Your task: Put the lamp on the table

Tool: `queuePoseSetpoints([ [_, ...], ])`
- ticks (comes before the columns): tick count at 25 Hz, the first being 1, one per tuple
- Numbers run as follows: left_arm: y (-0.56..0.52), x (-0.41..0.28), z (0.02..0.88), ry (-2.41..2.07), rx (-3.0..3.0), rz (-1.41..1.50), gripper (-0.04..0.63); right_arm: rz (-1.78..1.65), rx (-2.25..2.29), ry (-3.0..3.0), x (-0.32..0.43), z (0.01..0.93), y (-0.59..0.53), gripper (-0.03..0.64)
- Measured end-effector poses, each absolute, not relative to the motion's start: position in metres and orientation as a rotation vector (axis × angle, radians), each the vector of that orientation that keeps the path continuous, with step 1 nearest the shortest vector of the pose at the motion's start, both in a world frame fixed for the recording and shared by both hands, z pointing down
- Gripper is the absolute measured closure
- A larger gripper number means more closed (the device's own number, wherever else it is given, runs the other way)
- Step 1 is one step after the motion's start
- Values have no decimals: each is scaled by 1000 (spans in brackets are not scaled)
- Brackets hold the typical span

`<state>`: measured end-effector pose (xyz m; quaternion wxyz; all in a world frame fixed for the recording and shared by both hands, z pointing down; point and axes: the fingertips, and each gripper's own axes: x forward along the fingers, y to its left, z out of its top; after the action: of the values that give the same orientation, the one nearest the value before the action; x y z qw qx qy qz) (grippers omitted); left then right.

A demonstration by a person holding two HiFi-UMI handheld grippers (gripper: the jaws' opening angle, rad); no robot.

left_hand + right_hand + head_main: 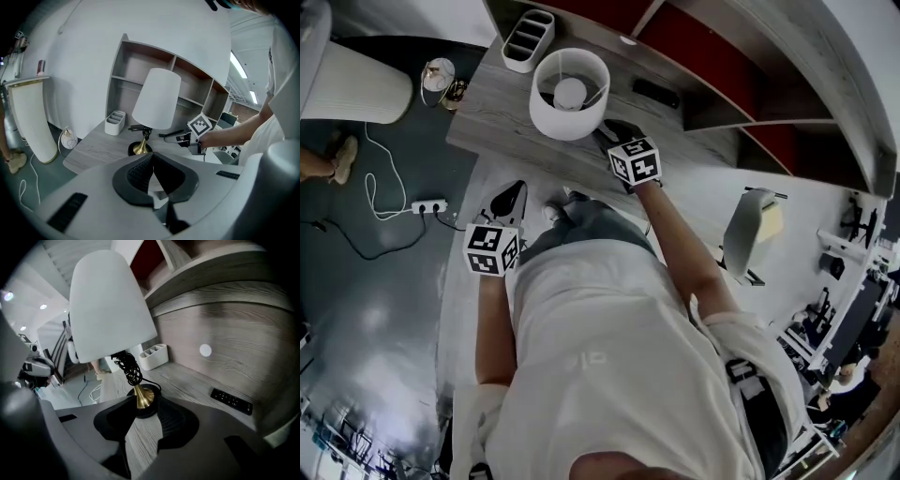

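The lamp (pixel 570 94) stands upright on the grey wooden table (pixel 492 117), with a white shade, a brass stem and a black round base. Its cord is bundled under the shade (pixel 110 305). My right gripper (pixel 614 139) reaches in from the table's front edge, right beside the shade. In the right gripper view its jaws (pixel 143 411) stand apart, and the lamp's base (pixel 144 405) sits at their tips; I see no pad pressing on it. My left gripper (pixel 508 202) hangs low in front of the table, its jaws (pixel 152 161) closed with nothing in them, facing the lamp (pixel 157 98).
A white compartment organiser (pixel 528 40) stands at the table's back left and a black remote (pixel 656 92) lies at the back right, below the shelving. On the floor to the left are a white ribbed appliance (pixel 356 84) and a power strip (pixel 428 205) with cables. A chair (pixel 752 232) stands at the right.
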<state>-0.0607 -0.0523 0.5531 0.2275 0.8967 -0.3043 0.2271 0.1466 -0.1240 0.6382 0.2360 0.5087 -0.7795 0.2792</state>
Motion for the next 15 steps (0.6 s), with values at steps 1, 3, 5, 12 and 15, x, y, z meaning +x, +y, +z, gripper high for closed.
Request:
queuePoseSetpoints([
  [1,-54,-58,552,-830,2479,623,578,779,1412,-2131,149,634,-121,466],
  [3,-59,-51,550,-810,2500,622,578,780,1439,-2112,154,626,-115,522],
  [5,-64,-45,547,-790,2520,623,578,773,1461,-2094,158,616,-108,553],
  [12,-82,-32,526,-775,2577,584,578,754,1524,-2114,163,565,-95,574],
  [15,-89,-31,514,-776,2608,562,578,712,1560,-2149,164,535,-93,574],
])
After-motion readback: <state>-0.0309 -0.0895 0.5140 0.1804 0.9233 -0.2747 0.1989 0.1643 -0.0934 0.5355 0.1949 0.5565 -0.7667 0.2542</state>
